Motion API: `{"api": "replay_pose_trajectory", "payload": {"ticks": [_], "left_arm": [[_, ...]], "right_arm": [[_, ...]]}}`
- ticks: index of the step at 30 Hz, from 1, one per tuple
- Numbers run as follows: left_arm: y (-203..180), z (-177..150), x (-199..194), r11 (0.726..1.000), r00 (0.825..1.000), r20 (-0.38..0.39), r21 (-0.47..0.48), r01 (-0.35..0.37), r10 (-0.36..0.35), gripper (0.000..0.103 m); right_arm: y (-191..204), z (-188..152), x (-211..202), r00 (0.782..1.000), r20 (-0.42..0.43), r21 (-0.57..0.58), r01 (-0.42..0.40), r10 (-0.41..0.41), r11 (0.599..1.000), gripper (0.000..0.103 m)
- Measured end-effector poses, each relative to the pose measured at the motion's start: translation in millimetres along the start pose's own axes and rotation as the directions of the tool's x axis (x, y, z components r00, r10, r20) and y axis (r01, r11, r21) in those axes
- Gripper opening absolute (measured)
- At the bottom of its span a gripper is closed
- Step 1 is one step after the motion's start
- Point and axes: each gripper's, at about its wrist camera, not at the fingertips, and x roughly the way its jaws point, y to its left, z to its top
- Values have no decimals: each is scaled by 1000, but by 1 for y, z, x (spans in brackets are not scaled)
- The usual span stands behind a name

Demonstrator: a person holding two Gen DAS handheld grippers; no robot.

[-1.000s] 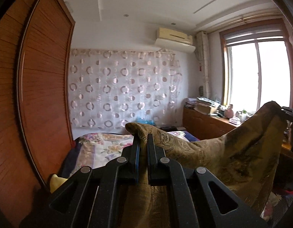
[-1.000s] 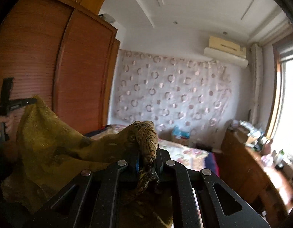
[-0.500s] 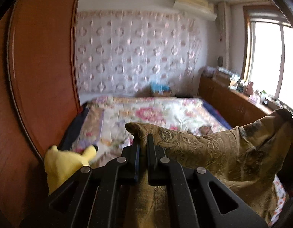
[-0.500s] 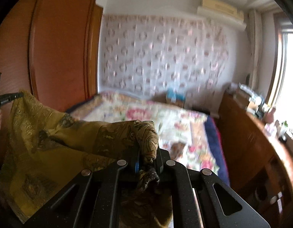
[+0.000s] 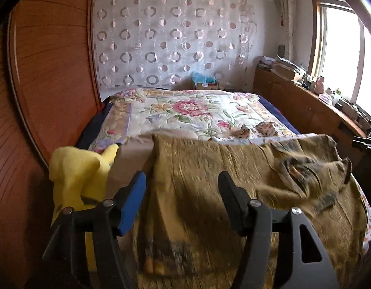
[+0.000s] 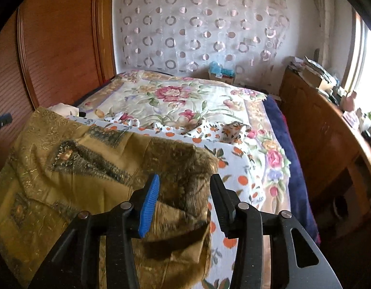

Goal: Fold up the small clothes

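An olive-gold patterned garment (image 5: 233, 168) lies spread across the near end of the bed. My left gripper (image 5: 182, 180) hangs just over its left edge, its jaws opening, with cloth below and between them but not pinched. The same garment (image 6: 72, 168) fills the lower left of the right wrist view. There my right gripper (image 6: 184, 183) is also opening, and the bunched right corner sits loose between its fingers. The right gripper (image 5: 365, 143) shows at the far right edge of the left wrist view. The left gripper (image 6: 2, 120) shows at the far left of the right wrist view.
A yellow plush toy (image 5: 79, 175) sits beside my left gripper by the wooden wardrobe (image 5: 53, 72). The floral quilt (image 5: 185, 110) covers the bed; a white orange-print cloth (image 6: 233, 151) and a small patterned garment (image 6: 233, 130) lie on it. A wooden cabinet (image 6: 318, 125) runs along the right.
Both grippers came down from head height to the bed with the garment stretched between them. Their jaws, shut on its corners before, have parted and let it go onto the bed.
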Motion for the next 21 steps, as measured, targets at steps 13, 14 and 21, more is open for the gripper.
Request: {"api": "replay_pose_trajectory", "payload": {"ticks": [13, 14, 21], "left_arm": [[-14, -59, 8, 999, 995, -91, -25, 38, -40, 66], [-14, -62, 8, 999, 994, -96, -29, 40, -43, 66], [-12, -71, 11, 999, 992, -118, -41, 28, -32, 66]], "right_arm": [[-42, -30, 42, 998, -59, 90, -31, 37, 995, 46], [-44, -30, 42, 997, -60, 102, -36, 42, 994, 46], [-52, -34, 40, 998, -60, 131, -27, 35, 991, 46]]}}
